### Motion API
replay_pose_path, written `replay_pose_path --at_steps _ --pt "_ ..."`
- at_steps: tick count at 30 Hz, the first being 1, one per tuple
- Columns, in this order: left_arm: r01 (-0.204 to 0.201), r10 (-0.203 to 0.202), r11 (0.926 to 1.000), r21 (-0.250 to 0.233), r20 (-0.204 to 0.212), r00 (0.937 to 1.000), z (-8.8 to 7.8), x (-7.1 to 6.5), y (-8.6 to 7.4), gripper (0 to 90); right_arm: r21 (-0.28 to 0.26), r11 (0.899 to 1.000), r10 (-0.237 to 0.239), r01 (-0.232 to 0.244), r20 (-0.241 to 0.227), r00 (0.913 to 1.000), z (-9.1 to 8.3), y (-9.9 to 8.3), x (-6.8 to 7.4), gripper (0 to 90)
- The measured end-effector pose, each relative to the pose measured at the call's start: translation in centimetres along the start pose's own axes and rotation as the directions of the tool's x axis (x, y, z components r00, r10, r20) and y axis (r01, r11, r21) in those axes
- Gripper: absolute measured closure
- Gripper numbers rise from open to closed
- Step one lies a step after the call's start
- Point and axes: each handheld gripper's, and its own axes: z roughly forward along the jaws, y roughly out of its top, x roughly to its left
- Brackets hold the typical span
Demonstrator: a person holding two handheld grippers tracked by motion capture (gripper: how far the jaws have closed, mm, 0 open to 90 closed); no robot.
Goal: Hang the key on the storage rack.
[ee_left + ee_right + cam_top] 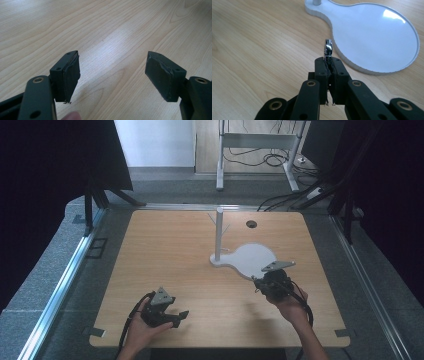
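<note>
A white stand has a flat round dish (252,259) (372,32) and an upright post (218,234) with thin side branches. Just short of the dish's near rim, my right gripper (257,281) (329,60) is shut on a small shiny metal ring (328,48), which sticks up edge-on from between the pads. The ring hangs over bare wood, close to the dish. Near the table's front left, my left gripper (179,317) (112,75) is held low over the wood, its jaws wide open with nothing between them.
The wooden table (170,255) has a round cable hole (251,224) at the back right. Metal rails (65,280) run along both sides. A desk frame (257,142) and cables lie on the floor beyond the table.
</note>
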Motion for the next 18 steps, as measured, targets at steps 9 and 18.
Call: replay_pose_path --at_steps 9,18 --pt "0.002 -0.002 1.0 0.006 0.0 1.0 0.1 0.1 -0.1 28.4 -0.012 1.0 0.005 -0.004 0.03 0.9995 0.0 1.2 -0.9 84.8" --pt "0.009 -0.009 1.0 0.0 -0.007 0.9999 -0.2 0.5 -0.1 28.4 -0.019 1.0 -0.004 0.005 0.048 0.9988 0.3 2.3 -1.4 84.8"
